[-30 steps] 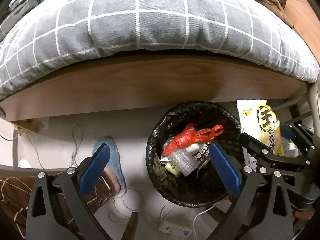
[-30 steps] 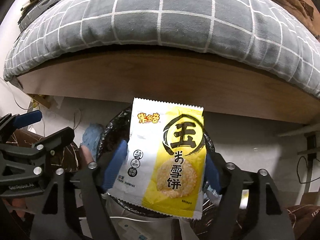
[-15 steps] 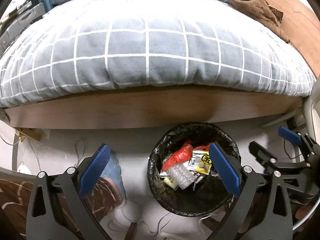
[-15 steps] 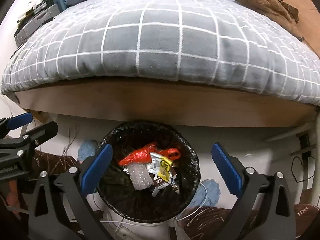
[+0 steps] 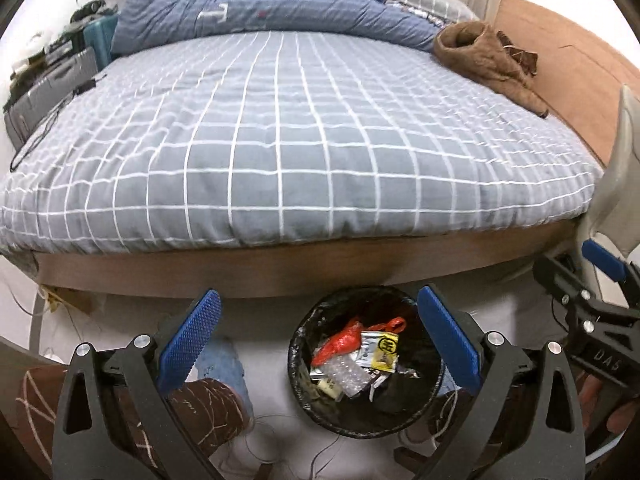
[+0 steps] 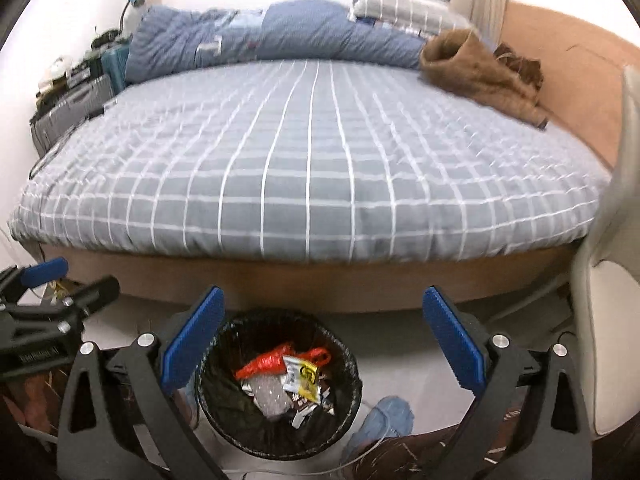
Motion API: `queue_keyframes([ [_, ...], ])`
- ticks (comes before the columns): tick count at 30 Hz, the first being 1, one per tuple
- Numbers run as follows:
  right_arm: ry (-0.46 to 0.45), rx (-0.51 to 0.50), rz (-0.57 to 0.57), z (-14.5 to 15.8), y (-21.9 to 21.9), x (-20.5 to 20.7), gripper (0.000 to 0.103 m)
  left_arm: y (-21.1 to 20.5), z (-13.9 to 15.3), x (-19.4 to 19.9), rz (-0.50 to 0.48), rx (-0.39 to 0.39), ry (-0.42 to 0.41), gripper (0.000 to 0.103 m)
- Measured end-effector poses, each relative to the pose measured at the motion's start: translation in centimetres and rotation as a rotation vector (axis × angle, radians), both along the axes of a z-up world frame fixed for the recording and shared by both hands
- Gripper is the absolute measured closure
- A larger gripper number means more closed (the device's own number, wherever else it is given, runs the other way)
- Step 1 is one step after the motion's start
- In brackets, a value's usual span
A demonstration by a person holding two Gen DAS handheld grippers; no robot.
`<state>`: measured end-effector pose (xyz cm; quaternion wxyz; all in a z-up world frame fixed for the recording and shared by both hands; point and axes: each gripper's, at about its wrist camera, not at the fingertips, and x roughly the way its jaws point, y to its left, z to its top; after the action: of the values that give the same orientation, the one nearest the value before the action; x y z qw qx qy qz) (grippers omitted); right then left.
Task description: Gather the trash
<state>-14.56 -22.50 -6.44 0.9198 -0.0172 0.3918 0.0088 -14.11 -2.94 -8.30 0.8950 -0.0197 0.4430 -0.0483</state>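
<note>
Black-lined bin (image 5: 366,364) stood on the floor at the foot of the bed (image 5: 296,152), holding a yellow snack packet (image 5: 380,350), a red bag (image 5: 344,338) and other wrappers. Left gripper (image 5: 318,342) and right gripper (image 6: 320,344): both spread wide, empty. Step judged: between pickups. Next move calls for finding further trash.

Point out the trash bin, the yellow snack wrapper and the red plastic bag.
trash bin (image 6: 224,432), right wrist view, black liner at its left wall.
yellow snack wrapper (image 6: 307,378), right wrist view, its printed face.
red plastic bag (image 5: 340,340), left wrist view, its bunched middle.
</note>
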Motion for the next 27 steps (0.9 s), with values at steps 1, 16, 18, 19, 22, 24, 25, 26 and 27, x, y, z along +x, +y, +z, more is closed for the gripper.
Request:
queue_keyframes([
  [1,-0.013,0.004,0.000,0.7,-0.1,-0.4,0.008,-0.2,0.5,-0.3,-0.005,-0.001,-0.009,0.006],
  [16,-0.052,-0.005,-0.008,2.1,0.1,-2.5,0.008,-1.2,3.1,-2.4,-0.025,0.000,-0.061,0.006],
  [18,-0.054,-0.002,-0.011,2.2,-0.1,-2.5,0.008,-1.2,3.2,-2.5,-0.025,0.002,-0.065,0.006],
  [19,-0.053,0.000,-0.013,2.2,-0.1,-2.5,0.008,-1.2,3.3,-2.5,-0.027,0.004,-0.067,0.006],
  [22,-0.051,0.002,-0.014,2.2,-0.1,-2.6,0.008,-1.2,3.3,-2.6,-0.026,0.005,-0.068,0.006],
  [24,-0.051,0.001,-0.015,2.2,-0.1,-2.6,0.008,-1.3,3.2,-2.6,-0.026,0.007,-0.068,0.006],
  [25,-0.048,0.000,-0.014,2.1,-0.1,-2.5,0.008,-1.2,3.3,-2.6,-0.027,0.006,-0.068,0.006],
  [26,-0.046,0.002,-0.014,2.1,-0.2,-2.6,0.008,-1.2,3.2,-2.5,-0.028,0.006,-0.067,0.006],
  [27,-0.044,0.003,-0.014,2.1,-0.2,-2.5,0.008,-1.2,3.2,-2.5,-0.027,0.006,-0.068,0.006],
])
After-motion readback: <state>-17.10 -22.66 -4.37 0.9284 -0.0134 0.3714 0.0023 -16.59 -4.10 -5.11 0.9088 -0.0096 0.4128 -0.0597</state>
